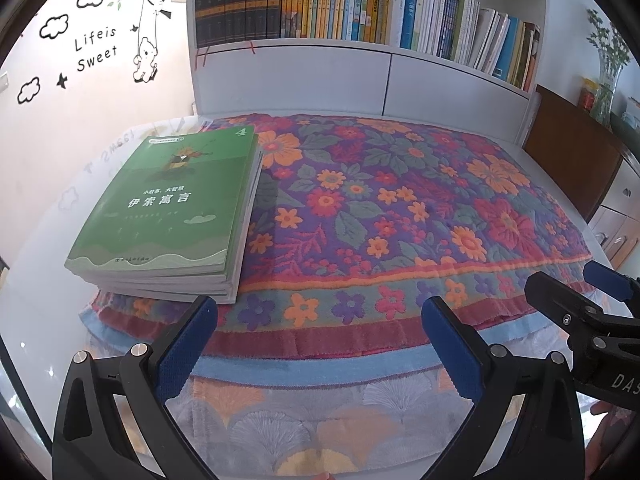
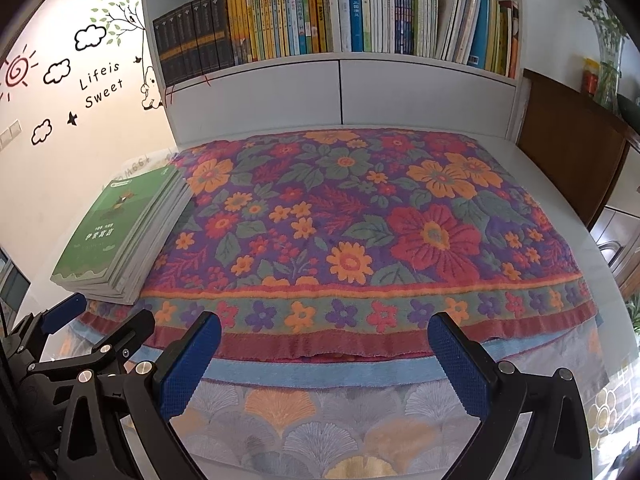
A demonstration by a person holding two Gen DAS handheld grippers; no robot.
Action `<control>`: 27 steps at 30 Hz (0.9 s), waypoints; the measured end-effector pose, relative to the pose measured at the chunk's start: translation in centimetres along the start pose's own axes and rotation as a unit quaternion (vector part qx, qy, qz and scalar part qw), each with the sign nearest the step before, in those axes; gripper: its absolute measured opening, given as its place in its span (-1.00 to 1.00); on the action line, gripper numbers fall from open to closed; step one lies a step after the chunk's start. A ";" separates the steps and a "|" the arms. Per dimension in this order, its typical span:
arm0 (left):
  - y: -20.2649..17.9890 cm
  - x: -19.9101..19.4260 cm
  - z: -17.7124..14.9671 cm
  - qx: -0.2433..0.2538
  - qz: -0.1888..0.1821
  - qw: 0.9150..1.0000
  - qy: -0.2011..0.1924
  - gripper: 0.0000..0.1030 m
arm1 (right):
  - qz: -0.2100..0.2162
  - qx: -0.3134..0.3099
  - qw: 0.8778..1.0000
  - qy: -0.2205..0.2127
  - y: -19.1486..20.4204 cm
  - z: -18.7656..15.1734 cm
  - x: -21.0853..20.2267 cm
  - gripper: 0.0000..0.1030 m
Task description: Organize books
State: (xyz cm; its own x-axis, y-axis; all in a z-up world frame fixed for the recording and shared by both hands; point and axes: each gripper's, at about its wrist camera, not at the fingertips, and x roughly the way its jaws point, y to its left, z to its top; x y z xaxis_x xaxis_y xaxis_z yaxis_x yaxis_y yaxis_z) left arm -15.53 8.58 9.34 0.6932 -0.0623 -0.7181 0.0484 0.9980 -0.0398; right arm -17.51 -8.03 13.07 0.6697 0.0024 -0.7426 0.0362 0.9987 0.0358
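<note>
A stack of green books (image 1: 172,216) lies flat on the left edge of the flowered cloth (image 1: 400,200), its top cover printed with a "4" in the corner and Chinese title characters. Behind the cloth, the white bookshelf (image 2: 340,76) holds upright rows of black, yellow and blue books. Left of the shelf, the wall sticker (image 1: 96,50) reads "Life is Sweet". At the cloth's near edge, the left gripper (image 1: 320,316) and right gripper (image 2: 324,332) hang spread wide, holding nothing.
</note>
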 end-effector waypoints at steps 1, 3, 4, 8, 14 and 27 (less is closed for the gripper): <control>0.0 0.0 0.0 0.000 -0.001 1.000 0.001 0.98 | 0.000 -0.001 1.000 0.000 0.0 0.0 0.1 1.00; 0.0 0.0 0.1 0.001 0.000 1.000 0.000 0.98 | 0.002 -0.001 1.000 0.000 0.0 0.1 0.0 1.00; 0.0 0.0 0.0 0.000 0.000 1.000 0.000 0.98 | 0.001 0.000 1.000 0.000 0.0 0.0 0.0 1.00; 0.2 0.2 0.2 -0.001 0.001 1.000 0.002 0.98 | -0.001 0.001 1.000 0.000 0.0 0.1 0.0 1.00; 0.3 0.5 0.2 0.000 0.002 1.000 0.002 0.98 | -0.004 0.002 1.000 0.005 -0.1 0.2 0.4 1.00; 0.8 0.5 0.2 -0.009 0.002 1.000 0.004 0.98 | -0.005 0.006 1.000 0.010 0.1 0.0 1.0 1.00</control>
State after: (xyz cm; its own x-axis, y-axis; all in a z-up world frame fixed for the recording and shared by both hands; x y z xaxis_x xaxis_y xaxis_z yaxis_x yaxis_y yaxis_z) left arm -14.95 9.34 9.07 0.6875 -0.0575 -0.7239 0.0320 0.9983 -0.0489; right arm -16.87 -7.94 12.35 0.6547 -0.0065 -0.7558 0.0522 0.9980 0.0366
